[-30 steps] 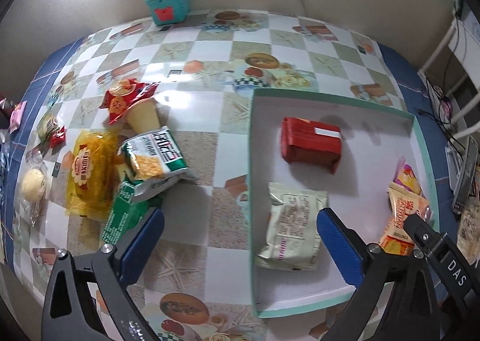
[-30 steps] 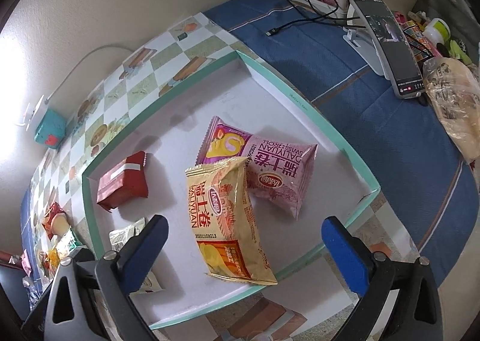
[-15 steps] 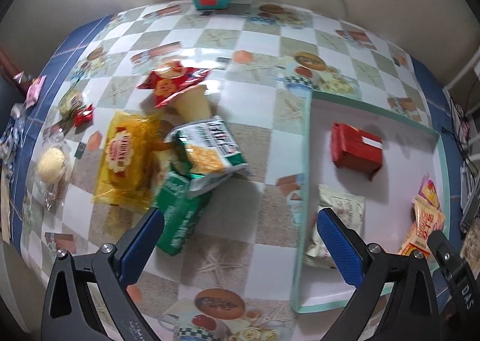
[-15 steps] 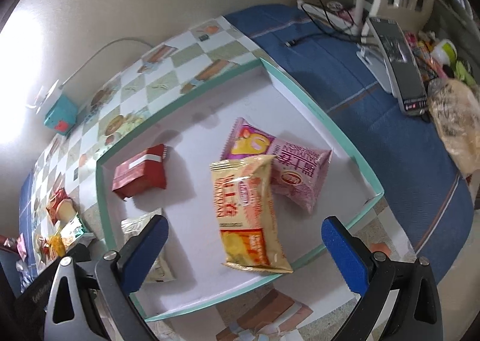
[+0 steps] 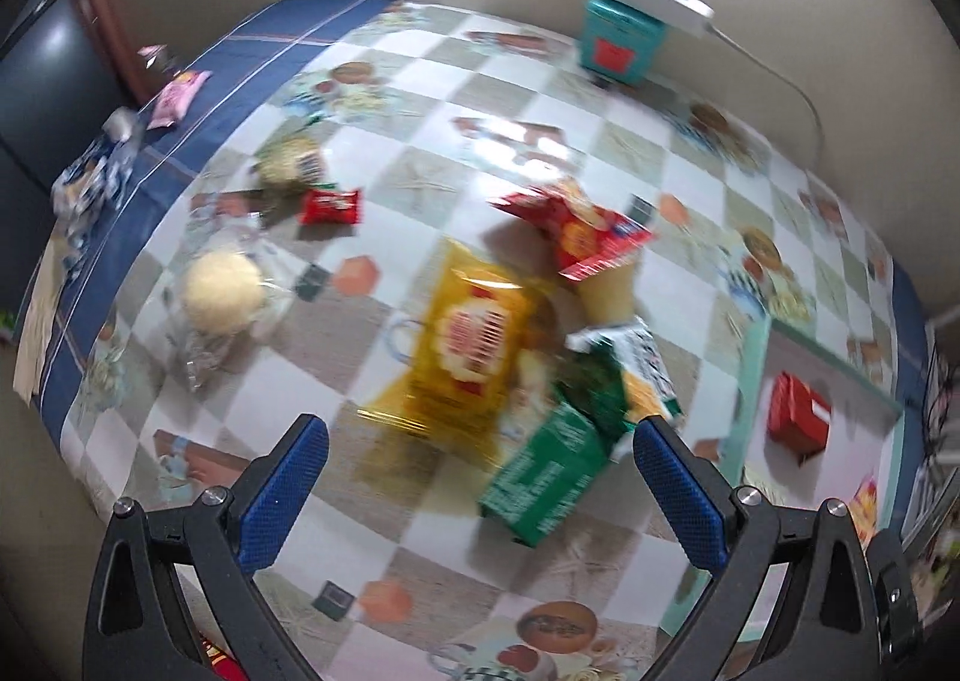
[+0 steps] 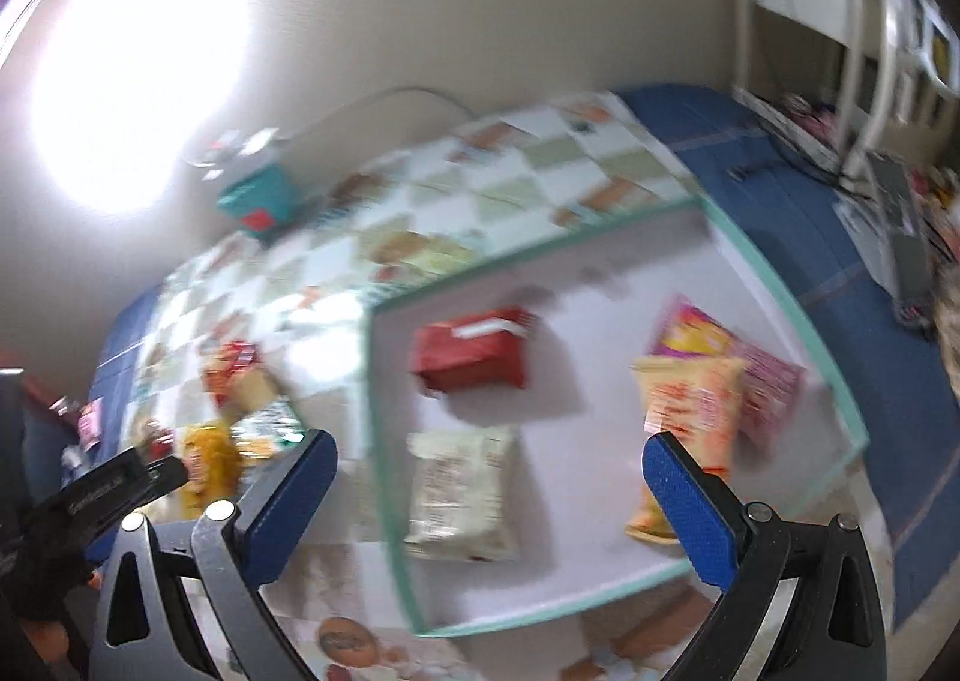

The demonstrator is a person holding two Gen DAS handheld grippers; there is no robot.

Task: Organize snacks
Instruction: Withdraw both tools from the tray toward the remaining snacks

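Both cameras have swung leftward since the earlier frames: the left gripper (image 5: 480, 486), which a second ago hung over the tray's near-left corner, now faces the loose pile on the checked tablecloth (image 5: 420, 183), and the right gripper (image 6: 489, 507) has panned from the tray's right end toward its left wall, both views smeared by motion. Largest first, the teal-rimmed tray (image 6: 780, 291) lies at the right of the table and holds four sorted snacks: a red box (image 6: 474, 354), a cream packet (image 6: 462, 486), an orange packet (image 6: 687, 405) lying partly over a pink packet (image 6: 765, 387). Left of the tray sits the unsorted heap: a yellow bag (image 5: 465, 345), a green carton (image 5: 549, 474), a green-and-white packet (image 5: 624, 375) leaning on it, and a red packet (image 5: 576, 231) behind. Smaller still, a wrapped bun (image 5: 223, 291) and a little red sweet (image 5: 331, 206) lie well apart to the left. Both pairs of jaws stand wide apart, holding nothing. This looks like the reach for the next snack; the left gripper must drop, straddle the yellow bag or the carton, and close.
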